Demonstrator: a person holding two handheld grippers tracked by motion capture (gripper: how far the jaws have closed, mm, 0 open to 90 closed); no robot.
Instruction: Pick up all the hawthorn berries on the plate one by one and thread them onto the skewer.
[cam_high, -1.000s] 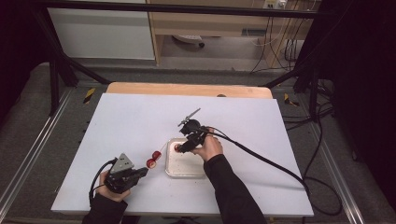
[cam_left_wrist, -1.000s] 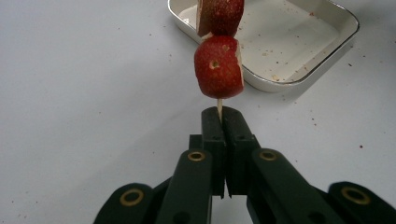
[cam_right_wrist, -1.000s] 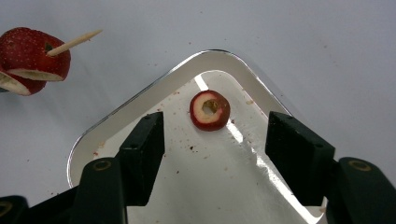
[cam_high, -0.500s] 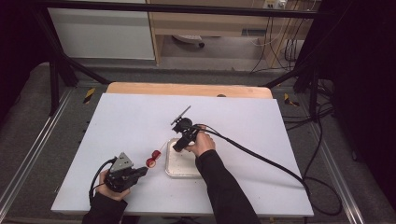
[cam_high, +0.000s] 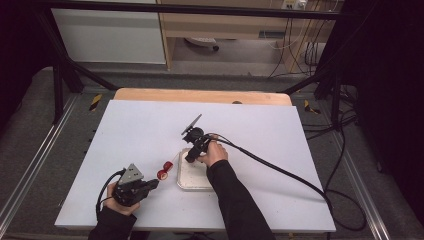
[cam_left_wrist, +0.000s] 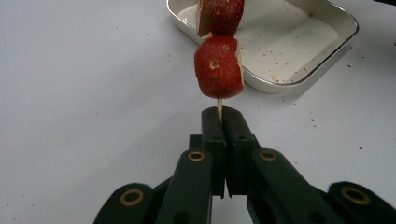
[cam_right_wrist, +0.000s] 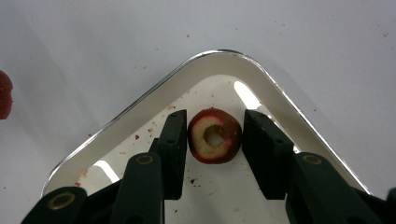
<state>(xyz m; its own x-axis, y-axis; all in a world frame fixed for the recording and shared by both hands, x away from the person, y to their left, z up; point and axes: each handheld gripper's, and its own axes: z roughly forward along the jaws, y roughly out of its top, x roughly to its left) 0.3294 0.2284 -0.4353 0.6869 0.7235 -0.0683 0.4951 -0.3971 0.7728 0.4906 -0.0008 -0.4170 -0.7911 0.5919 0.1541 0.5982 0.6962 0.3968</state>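
Inside the tray (cam_right_wrist: 140, 105), a cored fruit slice (cam_right_wrist: 215, 136) between parted right fingers (cam_right_wrist: 266, 149); left fingers (cam_left_wrist: 212, 135) clamped on a skewer (cam_left_wrist: 219, 108)

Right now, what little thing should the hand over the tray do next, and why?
Probably close the right gripper on the cored red fruit piece. Its jaws stand open on either side of the piece in the tray, while the left gripper holds the skewer with two pieces threaded.
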